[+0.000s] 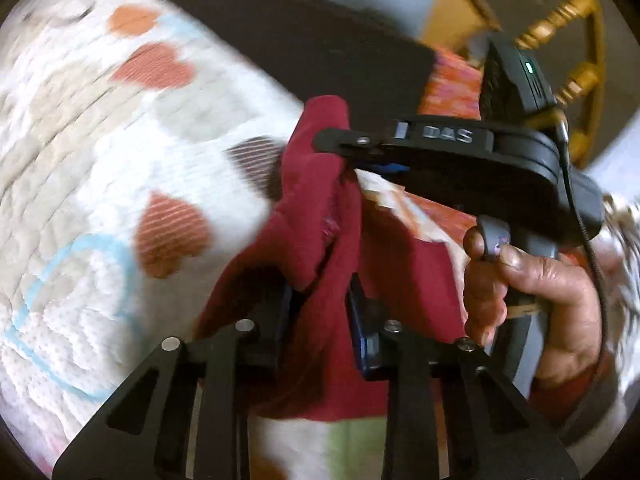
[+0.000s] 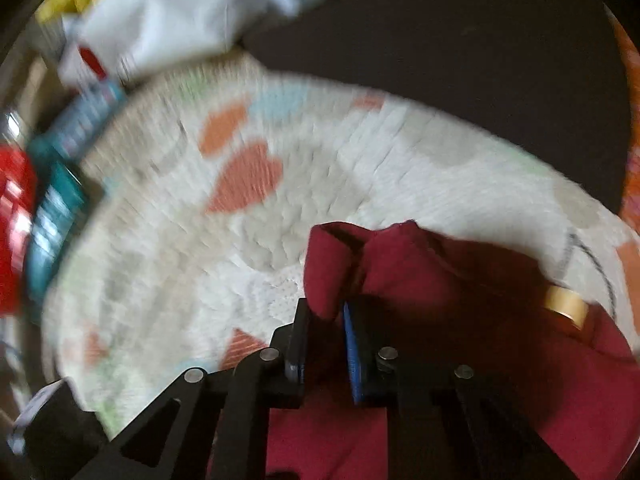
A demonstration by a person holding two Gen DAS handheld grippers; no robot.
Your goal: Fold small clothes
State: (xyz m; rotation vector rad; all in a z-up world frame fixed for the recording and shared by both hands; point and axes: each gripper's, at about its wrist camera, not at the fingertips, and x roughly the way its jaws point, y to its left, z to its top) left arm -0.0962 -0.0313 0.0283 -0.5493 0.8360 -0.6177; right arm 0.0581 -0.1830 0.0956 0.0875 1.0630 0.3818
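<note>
A small dark red garment (image 1: 320, 240) hangs bunched between both grippers above a white quilt with orange hearts (image 1: 100, 160). My left gripper (image 1: 320, 300) is shut on its lower folds. In the left wrist view my right gripper (image 1: 348, 148) comes in from the right, held by a hand (image 1: 532, 292), and pinches the garment's upper edge. In the right wrist view my right gripper (image 2: 326, 312) is shut on a rolled edge of the red garment (image 2: 440, 280), which spreads to the lower right. Both views are blurred.
A dark board (image 1: 300, 40) lies at the quilt's far side. A wooden chair (image 1: 568, 40) stands at the back right. White bags (image 2: 160, 12) and teal and red packages (image 2: 52, 200) lie left of the quilt. A tape roll (image 2: 566, 304) shows at the right.
</note>
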